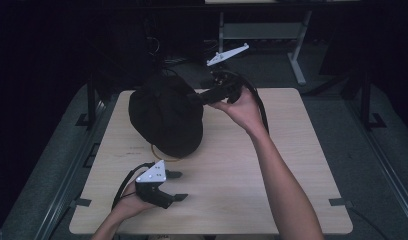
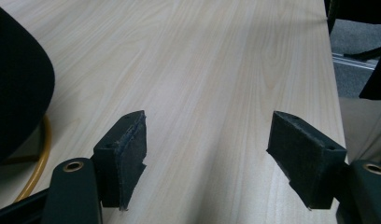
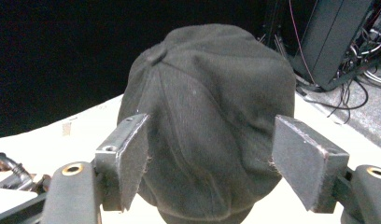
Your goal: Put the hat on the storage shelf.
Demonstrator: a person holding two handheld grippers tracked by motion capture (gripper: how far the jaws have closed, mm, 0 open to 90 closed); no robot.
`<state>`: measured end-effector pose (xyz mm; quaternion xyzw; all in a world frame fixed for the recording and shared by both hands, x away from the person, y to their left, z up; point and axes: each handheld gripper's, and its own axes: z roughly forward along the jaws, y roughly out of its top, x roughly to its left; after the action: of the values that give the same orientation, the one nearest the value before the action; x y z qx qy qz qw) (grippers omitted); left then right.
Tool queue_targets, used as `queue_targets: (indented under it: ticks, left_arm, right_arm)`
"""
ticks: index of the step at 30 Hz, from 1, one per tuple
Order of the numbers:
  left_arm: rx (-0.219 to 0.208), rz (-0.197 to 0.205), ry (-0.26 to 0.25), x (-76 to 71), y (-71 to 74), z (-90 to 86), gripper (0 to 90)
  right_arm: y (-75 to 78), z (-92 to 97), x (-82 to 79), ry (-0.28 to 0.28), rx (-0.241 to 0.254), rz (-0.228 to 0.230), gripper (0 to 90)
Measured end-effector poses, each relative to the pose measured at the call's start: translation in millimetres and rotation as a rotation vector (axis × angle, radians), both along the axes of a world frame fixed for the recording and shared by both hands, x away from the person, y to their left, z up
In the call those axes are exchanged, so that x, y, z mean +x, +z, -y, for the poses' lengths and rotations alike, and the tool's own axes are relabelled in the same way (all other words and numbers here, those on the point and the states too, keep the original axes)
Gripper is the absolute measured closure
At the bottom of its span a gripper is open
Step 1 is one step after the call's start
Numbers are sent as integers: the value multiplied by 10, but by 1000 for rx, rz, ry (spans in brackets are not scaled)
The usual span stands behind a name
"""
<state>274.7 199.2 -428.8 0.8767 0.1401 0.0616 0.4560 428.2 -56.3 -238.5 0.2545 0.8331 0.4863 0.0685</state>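
1. A black cap (image 1: pixel 166 116) sits on the pale wooden worktop (image 1: pixel 252 180), toward its far left part, crown up.
2. A thin yellow ring (image 1: pixel 164 156) peeks out from under the cap's near edge; in the left gripper view the same ring (image 2: pixel 41 161) curves along the worktop beside the dark cloth (image 2: pixel 16 84).
3. The right gripper (image 1: pixel 198 96) is held level above the far side of the worktop, pointing left at the cap, with its tips at the cap's right flank.
4. In the right gripper view the jaws stand spread, one on each side of the cap (image 3: pixel 212 116); the pads are apart from the cloth and pinch nothing.
5. That view also shows the button on the cap's crown and the seams running down from it.
6. The left gripper (image 1: pixel 176 186) rests low near the worktop's near left edge, in front of the cap and apart from it.
7. Its jaws are spread wide over bare wood, with nothing between them.
8. A person's forearms come in from the near side, one hand on each gripper; the right arm stretches across the middle of the worktop.
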Motion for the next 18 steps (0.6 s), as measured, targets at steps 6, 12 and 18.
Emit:
queue_targets:
  ticks: [6,12,18]
  left_arm:
    - [-2,12,-1,7,4,-8,277]
    - [-1,18,-2,4,6,-8,273]
    - [-12,18,4,-2,13,-12,272]
  right_arm:
    - [-48,71,-29,-5,-3,-9,255]
    - [-68,120,-78,-16,-8,-8,244]
    - [-86,191,-123,-27,-8,-10,234]
